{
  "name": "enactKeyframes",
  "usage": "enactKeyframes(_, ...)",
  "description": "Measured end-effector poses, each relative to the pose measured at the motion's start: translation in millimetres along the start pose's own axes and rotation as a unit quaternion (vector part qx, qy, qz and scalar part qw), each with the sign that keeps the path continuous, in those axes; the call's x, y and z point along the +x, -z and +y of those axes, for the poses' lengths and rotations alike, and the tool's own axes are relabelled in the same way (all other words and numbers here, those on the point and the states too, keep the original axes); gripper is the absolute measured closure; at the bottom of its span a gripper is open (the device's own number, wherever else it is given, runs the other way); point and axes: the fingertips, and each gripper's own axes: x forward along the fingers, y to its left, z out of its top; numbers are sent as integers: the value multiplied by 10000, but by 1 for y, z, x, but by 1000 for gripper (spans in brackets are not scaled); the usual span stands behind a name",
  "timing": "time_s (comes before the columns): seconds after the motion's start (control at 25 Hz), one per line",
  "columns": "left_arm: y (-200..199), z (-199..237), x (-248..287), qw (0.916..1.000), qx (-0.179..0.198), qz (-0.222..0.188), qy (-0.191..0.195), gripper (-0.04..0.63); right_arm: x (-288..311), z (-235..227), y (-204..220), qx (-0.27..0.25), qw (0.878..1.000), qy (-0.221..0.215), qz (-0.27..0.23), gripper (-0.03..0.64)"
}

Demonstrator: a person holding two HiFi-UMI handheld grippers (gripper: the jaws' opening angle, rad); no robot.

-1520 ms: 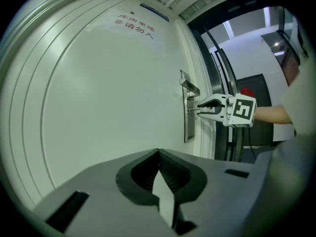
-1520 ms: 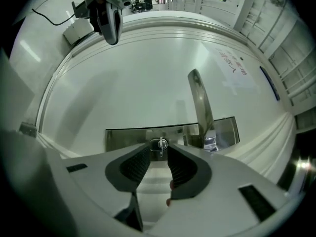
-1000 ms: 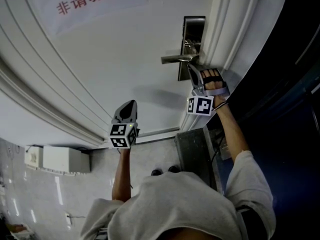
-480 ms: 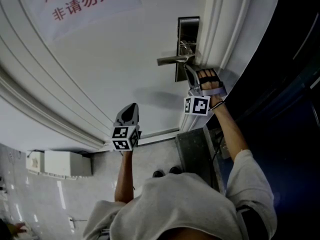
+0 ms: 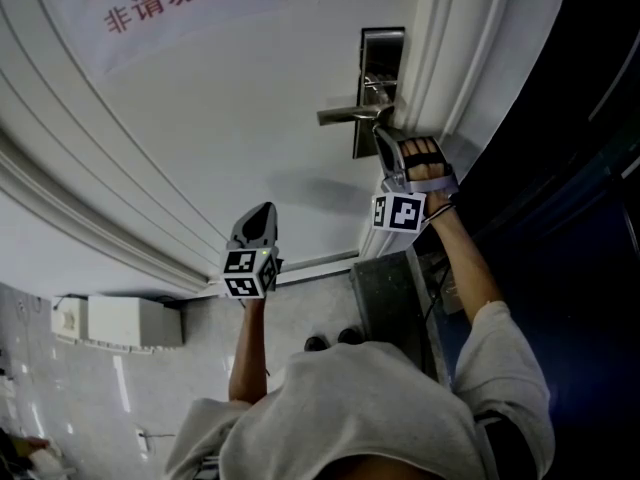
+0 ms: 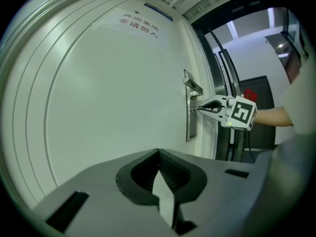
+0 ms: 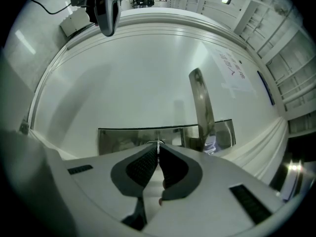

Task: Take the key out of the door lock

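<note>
A steel lock plate point(image 5: 381, 56) with a lever handle point(image 5: 347, 115) is on the white door point(image 5: 230, 118). My right gripper point(image 5: 384, 134) is up against the plate just under the handle. In the right gripper view its jaws meet on a thin metal key point(image 7: 158, 143) in front of the lock plate point(image 7: 123, 138), beside the handle point(image 7: 202, 107). The left gripper view shows the right gripper point(image 6: 200, 109) tip-on to the lock plate point(image 6: 189, 125). My left gripper point(image 5: 262, 214) hangs well to the left, off the door, shut and empty.
A paper notice with red characters point(image 5: 170, 3) hangs on the door's upper left. The door frame point(image 5: 470, 58) runs along the right, with a dark opening beyond it. A dark threshold slab point(image 5: 390, 298) and a white box point(image 5: 125, 320) lie below.
Both grippers stay about where they were; only the head view has shifted slightly.
</note>
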Motion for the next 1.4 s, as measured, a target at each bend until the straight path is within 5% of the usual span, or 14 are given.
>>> enactKeyframes(0.64, -4, -17, 7, 9998, 55, -5, 211, 578, -44, 7, -2, 337, 9993, 25, -159, 588)
enactKeyframes(0.88, -1, -22, 8, 9997, 69, 19, 248, 579, -56, 14, 7, 1534, 9879, -169, -163, 586)
enactKeyframes(1.0, 0, -23, 7, 9997, 77, 35, 250, 578, -64, 23, 11, 2728, 9612, -385, -148, 586)
enactKeyframes(1.12, 0, -22, 6, 9997, 81, 35, 226, 578, -71, 34, 12, 3870, 9202, -573, -149, 586)
enactKeyframes(1.2, 0, -20, 6, 9998, 78, 23, 205, 578, -73, 41, 16, 4682, 8806, -722, -120, 586)
enactKeyframes(1.32, 0, -18, 4, 9998, 80, 17, 167, 578, -76, 50, 23, 5884, 8033, -905, -146, 587)
enactKeyframes(1.4, 0, -15, 2, 9999, 72, 10, 121, 578, -77, 52, 26, 6354, 7666, -904, -202, 586)
